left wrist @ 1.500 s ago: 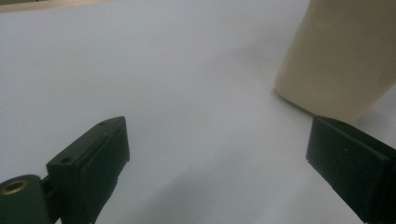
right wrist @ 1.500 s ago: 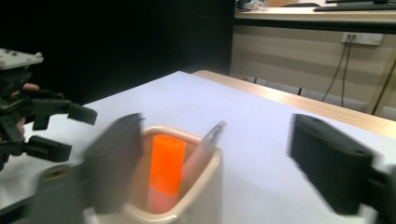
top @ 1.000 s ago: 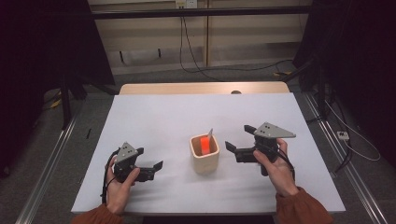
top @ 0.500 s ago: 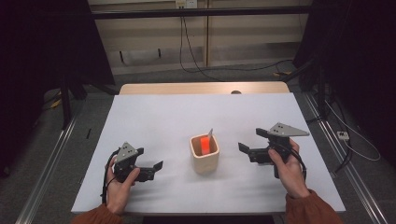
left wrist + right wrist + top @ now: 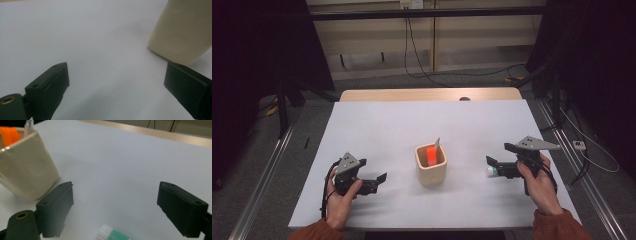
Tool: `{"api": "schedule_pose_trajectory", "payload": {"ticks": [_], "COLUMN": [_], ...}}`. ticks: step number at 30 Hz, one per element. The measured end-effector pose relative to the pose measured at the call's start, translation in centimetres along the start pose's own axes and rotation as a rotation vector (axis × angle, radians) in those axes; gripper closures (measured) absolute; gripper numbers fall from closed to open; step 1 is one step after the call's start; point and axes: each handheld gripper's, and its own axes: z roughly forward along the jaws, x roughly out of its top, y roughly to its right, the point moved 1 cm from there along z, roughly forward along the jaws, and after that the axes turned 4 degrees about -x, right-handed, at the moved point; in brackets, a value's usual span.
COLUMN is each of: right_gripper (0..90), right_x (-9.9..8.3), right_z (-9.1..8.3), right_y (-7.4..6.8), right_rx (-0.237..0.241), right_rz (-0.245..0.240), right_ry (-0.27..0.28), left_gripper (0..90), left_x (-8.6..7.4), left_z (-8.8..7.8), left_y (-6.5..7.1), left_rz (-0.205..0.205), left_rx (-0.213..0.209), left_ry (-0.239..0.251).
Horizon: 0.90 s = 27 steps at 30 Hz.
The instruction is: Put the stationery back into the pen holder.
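In the high view, a white table (image 5: 392, 130) carries a cream cup (image 5: 431, 164) near its middle, with an orange object (image 5: 430, 154) and a thin pale stick (image 5: 437, 143) standing inside it. The left gripper (image 5: 381, 179) sits in the person's left hand (image 5: 339, 197) on the near left of the table, well apart from the cup, its jaws pointing toward it. The right gripper (image 5: 490, 162) is held in the right hand (image 5: 539, 182) to the right of the cup, jaws pointing left. A small white and green tube (image 5: 492, 171) lies just beneath those jaws, on or close to the tabletop.

In the left gripper view, the two black jaws stand spread wide with bare white table between them. The cream cup (image 5: 181, 30) rises at the upper right, beyond the right-hand jaw and not between the pads.

In the right gripper view, the jaws are spread wide apart; they have just been closing a little, and nothing is pinched between the pads. The white and green tube (image 5: 113, 235) lies at the bottom edge, low between the jaws, touching neither. The cream cup (image 5: 25, 167) stands at the left, just beyond the left-hand jaw, with the orange object (image 5: 9, 135) showing above its rim.
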Motion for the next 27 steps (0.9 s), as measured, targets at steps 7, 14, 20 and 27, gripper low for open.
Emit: {"api": "schedule_pose_trajectory", "payload": {"ticks": [7,14,20,27], "right_gripper": [12.0,12.5,15.0,19.8], "right_x": [0.0,0.1,-0.1,-0.3], "right_z": [-0.9,-0.3,0.6,0.8], "right_y": [1.1,2.7,3.8,4.7], "right_rx": [0.099,0.186,0.198,0.262], "right_rz": [-0.034,-0.189,-0.273,-0.358], "right_ry": [-0.013,-0.112,-0.227,-0.268], "left_gripper": [5.9,5.9,5.9,5.9], "left_x": [0.0,0.0,-0.1,-0.1], "left_z": [0.1,0.1,0.1,0.2], "left_y": [0.0,-0.1,-0.1,-0.1], "left_rz": [-0.001,-0.007,-0.005,-0.006], "left_rx": [-0.001,0.003,0.003,0.000], "left_ry": [-0.002,-0.005,-0.006,-0.012]}}
